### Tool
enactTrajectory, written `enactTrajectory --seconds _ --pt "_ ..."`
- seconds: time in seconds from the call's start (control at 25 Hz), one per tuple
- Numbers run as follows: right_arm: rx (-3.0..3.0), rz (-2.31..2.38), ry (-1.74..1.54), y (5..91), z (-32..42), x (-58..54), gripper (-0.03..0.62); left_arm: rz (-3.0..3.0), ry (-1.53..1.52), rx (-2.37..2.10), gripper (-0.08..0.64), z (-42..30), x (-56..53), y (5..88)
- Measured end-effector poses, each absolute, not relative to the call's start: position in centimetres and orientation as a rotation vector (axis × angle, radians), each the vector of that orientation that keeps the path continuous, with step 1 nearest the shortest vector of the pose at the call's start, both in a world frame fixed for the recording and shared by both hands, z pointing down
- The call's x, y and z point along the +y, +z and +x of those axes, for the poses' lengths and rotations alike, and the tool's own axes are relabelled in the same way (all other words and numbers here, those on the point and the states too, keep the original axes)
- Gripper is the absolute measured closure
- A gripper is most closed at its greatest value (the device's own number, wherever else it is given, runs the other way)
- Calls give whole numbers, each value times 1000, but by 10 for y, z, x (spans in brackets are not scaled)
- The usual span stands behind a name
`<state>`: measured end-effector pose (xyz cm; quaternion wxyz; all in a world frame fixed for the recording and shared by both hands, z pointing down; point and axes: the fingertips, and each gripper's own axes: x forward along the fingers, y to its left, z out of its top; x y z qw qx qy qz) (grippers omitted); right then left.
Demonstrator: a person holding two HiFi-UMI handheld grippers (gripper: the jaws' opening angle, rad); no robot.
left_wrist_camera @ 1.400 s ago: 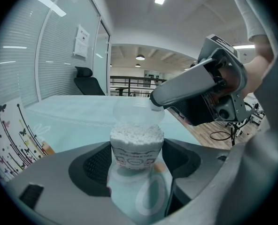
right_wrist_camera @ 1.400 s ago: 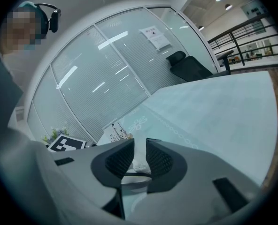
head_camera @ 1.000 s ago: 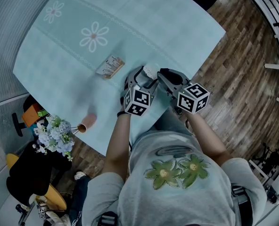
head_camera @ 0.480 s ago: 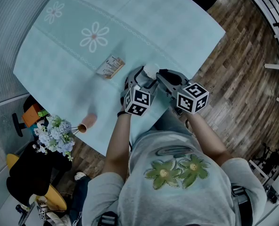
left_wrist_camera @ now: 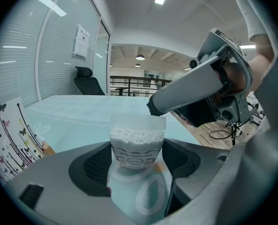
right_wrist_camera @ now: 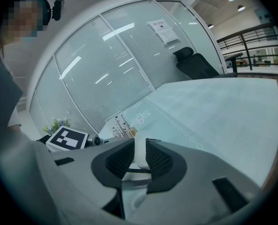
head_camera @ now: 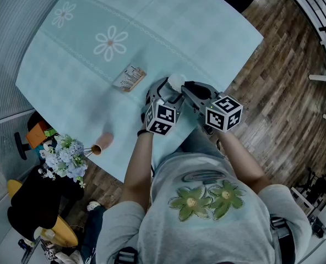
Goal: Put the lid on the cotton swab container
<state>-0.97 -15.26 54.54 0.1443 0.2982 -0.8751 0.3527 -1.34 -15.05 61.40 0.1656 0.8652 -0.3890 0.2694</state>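
Left gripper (left_wrist_camera: 135, 164) clamped on container (left_wrist_camera: 136, 146); right gripper (right_wrist_camera: 140, 157) pinches lid (left_wrist_camera: 138, 121) right over its top. Box (head_camera: 129, 78), cup (head_camera: 101, 142) lie well apart on table (head_camera: 218, 32)

Beyond the small box (head_camera: 129, 78) the table (head_camera: 168, 26) is lying wide open for any hand to pass. Toward the near left corner a pink cup (head_camera: 102, 141) and a bunch of flowers (head_camera: 64, 157) are crowding the edge, well apart from the left gripper (head_camera: 168, 88).
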Motion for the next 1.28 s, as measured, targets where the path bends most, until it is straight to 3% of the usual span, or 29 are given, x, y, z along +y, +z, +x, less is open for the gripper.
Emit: enactTrajectory --seconds 0.6,0.76,1.28 --pt "-2477 823 997 552 -16 -149 520 2462 774 -1109 225 -14 -150 614" --pt "-2437 833 961 556 -13 -151 579 2460 776 -1107 225 -14 -150 614" --pt "-2244 623 609 565 -20 -147 592 2454 780 -1108 225 -14 -150 616"
